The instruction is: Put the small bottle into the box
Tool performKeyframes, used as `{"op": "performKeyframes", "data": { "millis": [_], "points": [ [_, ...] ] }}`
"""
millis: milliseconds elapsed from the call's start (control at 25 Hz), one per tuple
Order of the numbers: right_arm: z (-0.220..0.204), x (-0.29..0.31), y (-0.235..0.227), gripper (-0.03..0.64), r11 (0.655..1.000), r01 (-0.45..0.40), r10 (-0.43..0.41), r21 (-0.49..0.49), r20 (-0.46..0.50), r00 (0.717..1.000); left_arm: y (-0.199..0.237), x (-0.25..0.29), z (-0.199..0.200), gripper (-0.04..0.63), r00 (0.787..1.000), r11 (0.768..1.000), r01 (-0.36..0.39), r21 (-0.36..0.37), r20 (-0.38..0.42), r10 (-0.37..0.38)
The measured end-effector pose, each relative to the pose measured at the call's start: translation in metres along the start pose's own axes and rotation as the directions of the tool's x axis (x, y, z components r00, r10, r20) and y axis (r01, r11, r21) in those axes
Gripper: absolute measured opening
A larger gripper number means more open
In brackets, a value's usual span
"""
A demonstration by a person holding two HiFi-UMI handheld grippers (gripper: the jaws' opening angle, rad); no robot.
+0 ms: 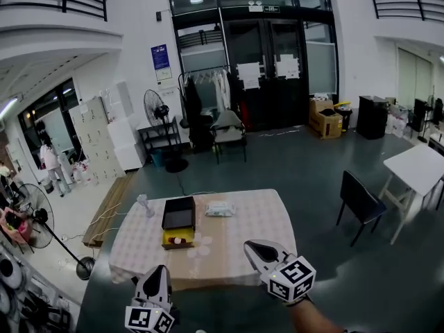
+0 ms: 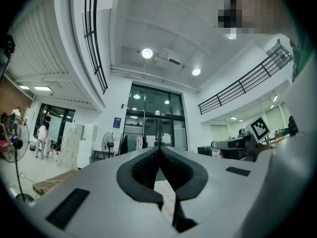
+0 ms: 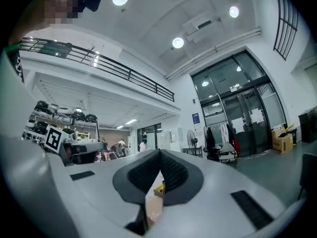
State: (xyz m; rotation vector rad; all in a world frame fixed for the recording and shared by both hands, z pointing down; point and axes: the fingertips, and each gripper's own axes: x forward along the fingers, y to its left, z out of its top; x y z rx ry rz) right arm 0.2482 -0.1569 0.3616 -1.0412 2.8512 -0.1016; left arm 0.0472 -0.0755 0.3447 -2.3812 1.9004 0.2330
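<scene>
Left gripper (image 1: 159, 269) and right gripper (image 1: 250, 245) are both closed and empty. Ahead on the surface (image 1: 257, 227), the small bottle (image 1: 178, 241) seems to lie on a yellow thing (image 1: 168, 243) just beside the box (image 1: 178, 214). It looks light and slippery, so grab its middle.

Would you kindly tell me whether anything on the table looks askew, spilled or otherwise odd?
Nothing stands out. The black box sits flat on the table, the white packet lies flat beside it, and no spill shows. The left hand-held gripper and right hand-held gripper are shut and empty.
</scene>
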Motion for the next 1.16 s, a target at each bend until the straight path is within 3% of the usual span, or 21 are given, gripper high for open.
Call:
{"op": "performKeyframes", "data": {
  "millis": [200,320,840,1160],
  "points": [
    [0.003,-0.012,0.002,0.006,1.000,-0.015,0.015,-0.023,0.000,1.000,-0.016,-0.010,0.008,0.025,1.000,0.999,-0.027,0.027,0.009,0.027],
    [0.006,-0.015,0.007,0.005,0.999,-0.029,0.029,-0.028,-0.008,1.000,-0.023,-0.018,0.012,0.025,0.998,0.998,-0.052,0.044,-0.026,0.053],
    [0.012,0.001,0.027,0.005,0.995,-0.096,0.095,-0.029,-0.022,0.995,-0.013,-0.049,0.017,0.025,0.989,0.988,-0.144,0.049,-0.031,0.146],
    [0.013,0.000,0.032,0.005,0.994,-0.104,0.103,-0.025,-0.016,0.995,-0.014,-0.058,0.022,0.025,0.986,0.985,-0.163,0.052,-0.032,0.165]
  ]
}}
